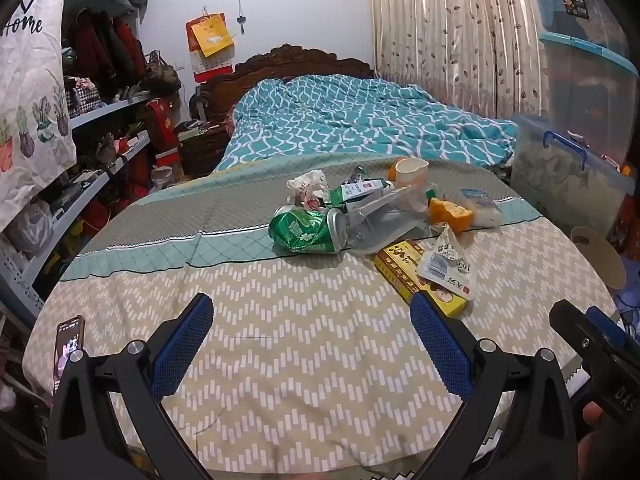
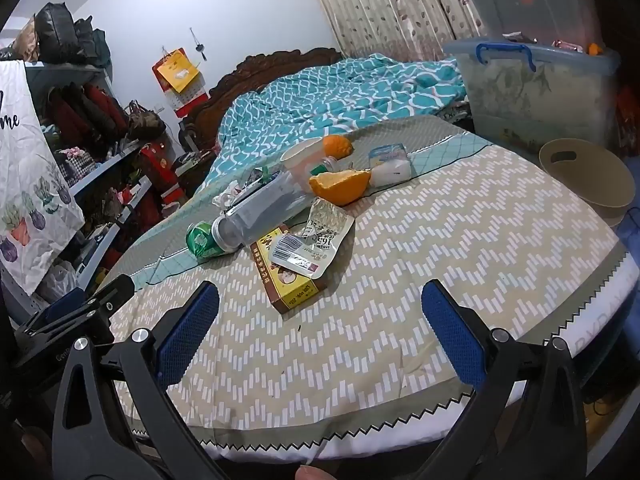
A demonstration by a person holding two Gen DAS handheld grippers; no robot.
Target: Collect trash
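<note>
The left claw is spread wide at the bottom of its picture and holds nothing. The right claw is spread wide too, low in its picture, and it is empty as well. Both hang over the near edge of the bed, above the zigzag sheet.

Just past the claws, near the middle of each picture, lies the yellow box. A torn wrapper rests partly on top of it. A bit farther back is the green can, squashed and lying on its side. A clear bottle lies next to it and touches it. Behind those sit a piece of orange peel, a white packet, a paper cup tipped over, and a crumpled tissue. All the trash sits in one heap in the middle of the bed.

At the right edge of the right wrist picture, off the side of the bed, is a tan bin. From here I cannot see anything inside it.

So the job looks like it is just at the start. No trash is picked up yet, and every piece is left to grab. The yellow box and the wrapper are closest, so they look like the easy first pick.
</note>
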